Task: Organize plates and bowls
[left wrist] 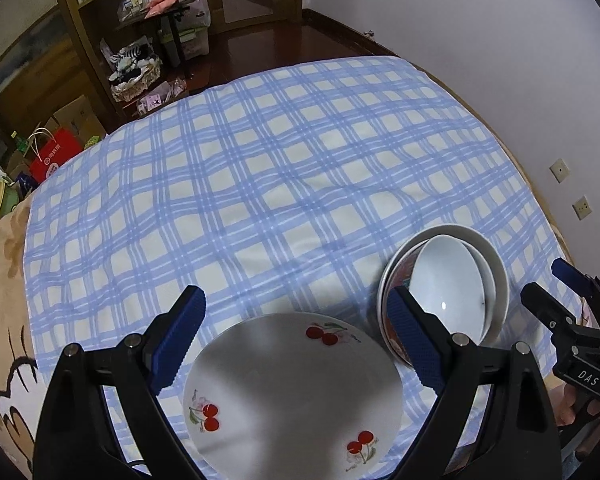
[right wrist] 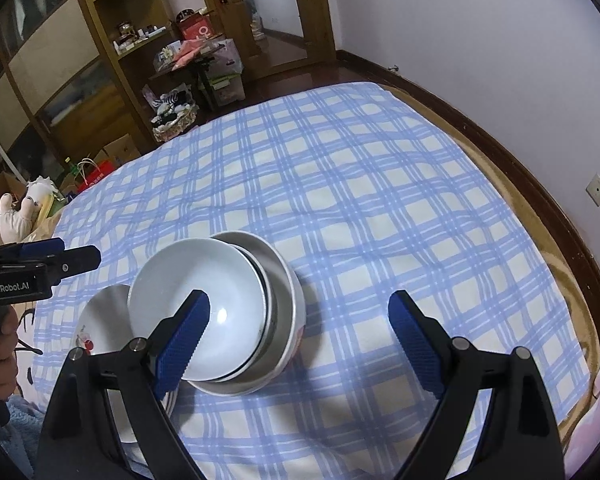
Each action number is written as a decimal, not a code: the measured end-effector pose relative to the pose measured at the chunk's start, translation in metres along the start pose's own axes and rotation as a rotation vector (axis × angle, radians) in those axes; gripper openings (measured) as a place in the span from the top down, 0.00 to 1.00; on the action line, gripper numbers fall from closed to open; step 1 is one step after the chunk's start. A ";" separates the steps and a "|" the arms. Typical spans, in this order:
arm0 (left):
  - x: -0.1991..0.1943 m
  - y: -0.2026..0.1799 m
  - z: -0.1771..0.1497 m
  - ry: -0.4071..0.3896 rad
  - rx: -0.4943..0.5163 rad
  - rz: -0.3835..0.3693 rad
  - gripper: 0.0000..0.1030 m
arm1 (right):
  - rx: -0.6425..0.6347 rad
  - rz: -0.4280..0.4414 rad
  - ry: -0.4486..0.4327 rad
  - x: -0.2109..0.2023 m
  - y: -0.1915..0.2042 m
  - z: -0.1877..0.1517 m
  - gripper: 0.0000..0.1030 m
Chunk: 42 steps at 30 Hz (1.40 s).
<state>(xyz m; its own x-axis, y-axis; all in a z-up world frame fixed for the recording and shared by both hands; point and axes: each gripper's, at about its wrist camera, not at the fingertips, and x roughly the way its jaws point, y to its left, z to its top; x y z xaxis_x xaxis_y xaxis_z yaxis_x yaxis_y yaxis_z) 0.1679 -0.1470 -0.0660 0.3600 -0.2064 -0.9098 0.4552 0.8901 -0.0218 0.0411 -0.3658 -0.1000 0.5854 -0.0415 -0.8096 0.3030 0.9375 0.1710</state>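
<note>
The left gripper (left wrist: 296,344) is held wide above the cherry plate (left wrist: 292,392). The right gripper (right wrist: 300,344) is spread wide beside the nested bowls (right wrist: 220,308), just right of that plate.

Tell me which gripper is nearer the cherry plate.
Left. The left gripper hangs open right over the cherry plate, a finger on either side. The right gripper is open over the stacked bowls, beside the plate.

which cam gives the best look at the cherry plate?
Left wrist view. The cherry plate lies almost whole between the open jaws of the left gripper, three cherry prints visible. In the right wrist view only a sliver of it shows, hidden behind the stacked bowls and a jaw of the right gripper.
</note>
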 end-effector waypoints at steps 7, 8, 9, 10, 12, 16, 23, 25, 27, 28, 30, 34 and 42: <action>0.021 -0.002 -0.002 0.024 0.026 -0.017 0.12 | 0.033 -0.006 0.009 0.011 -0.009 -0.003 0.08; 0.024 -0.002 -0.002 0.029 0.026 -0.021 0.12 | 0.036 -0.006 0.010 0.012 -0.010 -0.004 0.08; 0.027 -0.002 -0.002 0.037 0.025 -0.024 0.12 | 0.037 -0.008 0.012 0.014 -0.010 -0.004 0.08; 0.031 -0.001 -0.002 0.047 0.022 -0.024 0.12 | 0.035 -0.011 0.014 0.016 -0.011 -0.004 0.08; 0.036 0.000 -0.003 0.061 0.013 -0.029 0.12 | 0.031 -0.019 0.021 0.020 -0.011 -0.005 0.08; 0.046 0.001 -0.007 0.091 0.009 -0.041 0.12 | 0.027 -0.028 0.035 0.027 -0.015 -0.006 0.08; 0.058 0.002 -0.007 0.132 -0.015 -0.089 0.12 | 0.018 -0.039 0.064 0.038 -0.015 -0.009 0.08; 0.060 0.000 -0.007 0.136 -0.009 -0.085 0.12 | 0.012 -0.042 0.071 0.040 -0.014 -0.010 0.08; 0.062 -0.002 -0.007 0.135 0.003 -0.071 0.12 | 0.011 -0.043 0.071 0.041 -0.014 -0.010 0.08; 0.062 -0.003 -0.007 0.134 0.008 -0.068 0.12 | 0.013 -0.042 0.071 0.041 -0.014 -0.010 0.08; 0.062 -0.004 -0.006 0.134 0.013 -0.068 0.12 | 0.017 -0.046 0.075 0.041 -0.014 -0.010 0.08; 0.060 -0.009 -0.003 0.117 0.028 -0.061 0.12 | 0.027 -0.045 0.084 0.043 -0.016 -0.010 0.08; 0.059 -0.013 -0.003 0.119 0.050 -0.073 0.12 | 0.052 -0.024 0.081 0.044 -0.022 -0.009 0.09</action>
<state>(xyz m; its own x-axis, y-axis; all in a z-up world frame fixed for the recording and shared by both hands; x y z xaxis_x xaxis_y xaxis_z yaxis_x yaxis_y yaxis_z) 0.1809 -0.1691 -0.1202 0.2267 -0.2172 -0.9494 0.5177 0.8526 -0.0714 0.0533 -0.3849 -0.1445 0.5151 -0.0338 -0.8565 0.3558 0.9175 0.1777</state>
